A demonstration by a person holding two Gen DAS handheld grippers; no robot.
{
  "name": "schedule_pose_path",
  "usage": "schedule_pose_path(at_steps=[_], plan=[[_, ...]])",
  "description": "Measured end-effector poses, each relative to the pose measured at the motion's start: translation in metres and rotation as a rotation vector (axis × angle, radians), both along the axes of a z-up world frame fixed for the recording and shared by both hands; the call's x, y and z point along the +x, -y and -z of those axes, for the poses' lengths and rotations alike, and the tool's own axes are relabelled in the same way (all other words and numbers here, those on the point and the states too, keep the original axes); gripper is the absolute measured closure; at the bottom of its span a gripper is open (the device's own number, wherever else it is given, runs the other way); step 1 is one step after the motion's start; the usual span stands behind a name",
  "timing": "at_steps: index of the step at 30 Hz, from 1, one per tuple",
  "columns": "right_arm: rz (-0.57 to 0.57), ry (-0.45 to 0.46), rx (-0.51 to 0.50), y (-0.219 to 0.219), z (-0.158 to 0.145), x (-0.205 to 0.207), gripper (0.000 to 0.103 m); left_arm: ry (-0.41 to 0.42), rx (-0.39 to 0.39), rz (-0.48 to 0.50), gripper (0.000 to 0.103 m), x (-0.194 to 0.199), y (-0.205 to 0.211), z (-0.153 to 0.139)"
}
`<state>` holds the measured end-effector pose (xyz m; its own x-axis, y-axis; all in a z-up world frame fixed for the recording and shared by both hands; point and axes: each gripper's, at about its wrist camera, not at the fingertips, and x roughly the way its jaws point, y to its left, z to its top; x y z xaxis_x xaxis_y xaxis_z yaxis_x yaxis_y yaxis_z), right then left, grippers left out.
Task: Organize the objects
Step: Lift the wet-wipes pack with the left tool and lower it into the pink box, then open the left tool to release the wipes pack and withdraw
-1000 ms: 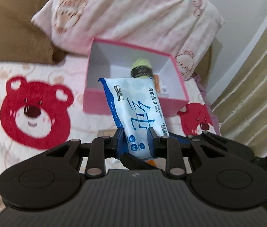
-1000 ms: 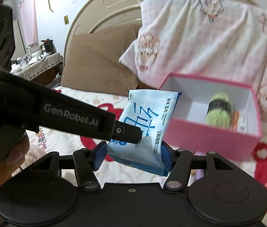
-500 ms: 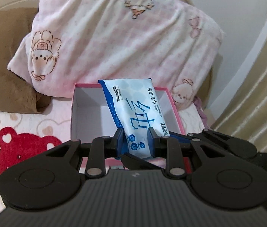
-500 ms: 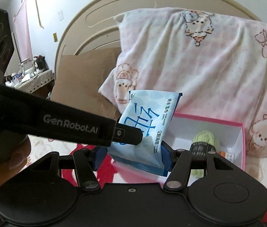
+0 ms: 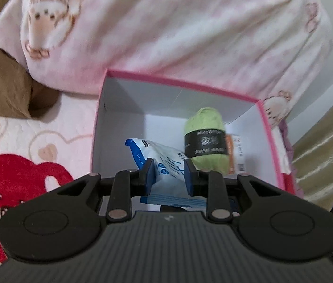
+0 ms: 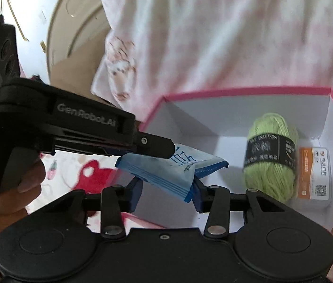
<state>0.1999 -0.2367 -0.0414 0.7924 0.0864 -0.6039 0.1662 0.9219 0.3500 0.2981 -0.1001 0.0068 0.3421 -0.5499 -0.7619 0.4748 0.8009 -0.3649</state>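
Note:
A blue-and-white wet wipes pack (image 5: 164,162) hangs tilted just inside the open pink box (image 5: 180,80), over its left half. My left gripper (image 5: 170,174) is shut on the pack's near end. In the right wrist view the same pack (image 6: 166,172) lies almost flat between my right gripper's (image 6: 166,193) pads, whose jaws are closing on its lower corner. The left gripper (image 6: 157,146) reaches in from the left above the pack. A green yarn ball (image 6: 270,155) and an orange-and-white packet (image 6: 312,172) lie on the box's (image 6: 237,90) floor at the right.
A pink patterned pillow (image 5: 166,23) leans right behind the box and a brown pillow (image 5: 1,82) sits to its left. The bedspread with a red bear (image 5: 13,176) spreads to the left. A curtain (image 5: 326,146) hangs at the right. A hand (image 6: 13,188) holds the left gripper.
Both grippers have carried the pack forward and down, from in front of the box to inside its opening. The pack has tipped from upright to nearly flat, and the right jaws have narrowed.

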Motion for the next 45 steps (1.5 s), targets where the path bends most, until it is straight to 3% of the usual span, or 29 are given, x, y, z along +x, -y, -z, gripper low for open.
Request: schedule_pose_path(at_steps=[7, 11, 16, 26, 28, 32, 39, 45], plan=[[-0.017, -0.041, -0.087, 0.009, 0.009, 0.022, 0.055, 0.066, 0.002, 0.003, 0.078, 0.003, 0.010, 0.016], [-0.030, -0.122, -0.161, 0.011, 0.010, 0.039, 0.055, 0.047, -0.003, -0.006, 0.079, 0.012, 0.016, 0.029], [0.008, -0.242, -0.168, 0.019, 0.025, 0.062, 0.056, 0.045, 0.028, -0.003, 0.080, 0.015, 0.029, 0.045], [0.114, -0.392, -0.140, 0.030, 0.047, 0.085, 0.058, 0.016, 0.006, -0.034, 0.082, 0.024, 0.035, 0.058], [0.119, -0.397, -0.133, 0.029, 0.047, 0.083, 0.055, 0.009, -0.005, -0.043, 0.082, 0.025, 0.034, 0.061], [0.103, -0.377, -0.109, 0.026, 0.037, 0.067, 0.037, 0.002, 0.020, -0.033, 0.081, 0.024, 0.036, 0.062], [0.076, -0.300, -0.177, 0.015, 0.001, 0.042, 0.036, 0.008, 0.011, -0.007, 0.078, 0.015, 0.029, 0.048], [0.050, -0.252, -0.183, 0.005, -0.029, 0.006, 0.036, 0.039, 0.080, 0.036, 0.064, -0.008, 0.015, 0.010]])
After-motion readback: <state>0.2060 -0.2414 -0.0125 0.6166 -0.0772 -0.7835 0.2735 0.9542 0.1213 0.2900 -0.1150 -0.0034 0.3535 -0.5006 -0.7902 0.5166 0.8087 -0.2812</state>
